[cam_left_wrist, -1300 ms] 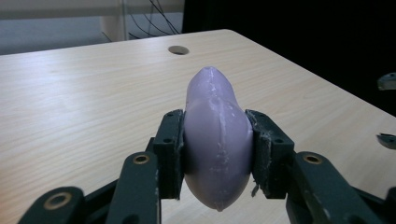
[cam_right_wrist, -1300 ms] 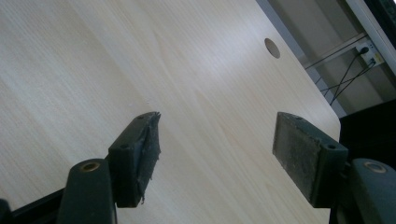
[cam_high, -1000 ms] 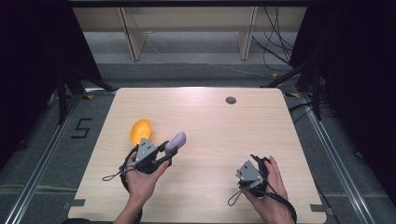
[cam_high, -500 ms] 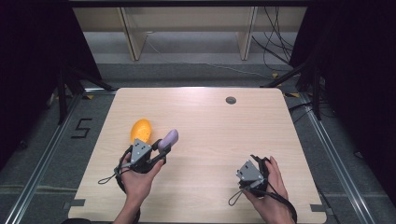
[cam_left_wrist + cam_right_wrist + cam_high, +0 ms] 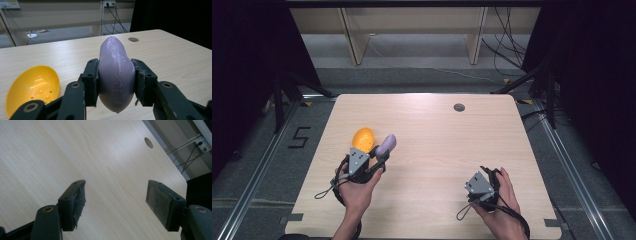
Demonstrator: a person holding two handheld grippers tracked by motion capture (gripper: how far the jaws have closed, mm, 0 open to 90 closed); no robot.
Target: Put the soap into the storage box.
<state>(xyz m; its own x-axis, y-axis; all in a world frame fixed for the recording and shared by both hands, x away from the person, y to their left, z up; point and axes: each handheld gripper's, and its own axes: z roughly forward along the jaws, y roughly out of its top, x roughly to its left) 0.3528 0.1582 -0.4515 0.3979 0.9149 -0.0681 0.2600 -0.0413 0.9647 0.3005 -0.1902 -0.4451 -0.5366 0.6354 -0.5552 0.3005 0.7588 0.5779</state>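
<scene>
Pinching a purple egg-shaped piece (image 5: pixel 116 75) between its two black jaws, the left gripper (image 5: pixel 368 161) is hanging low over the left half of the pale wooden surface (image 5: pixel 437 150). In the left gripper view both pads are pressing flat on the sides of that purple piece, its rounded nose pointing away toward the far edge and its pointed tail dipping below the jaws. Just beside it, to its left, a yellow half-shell (image 5: pixel 32 87) is lying open side up on the surface, with a few small bumps showing on its inner wall. From the high view the purple piece (image 5: pixel 385 145) is sitting right next to the yellow half-shell (image 5: pixel 363 139); whether the two are touching is hard to tell. The right gripper (image 5: pixel 484 186) is resting in the person's hand near the front right of the surface, well apart from the left one. Its jaws are standing spread, bare wood showing between the pads. A small round hole (image 5: pixel 459 107) is lying near the far edge.
</scene>
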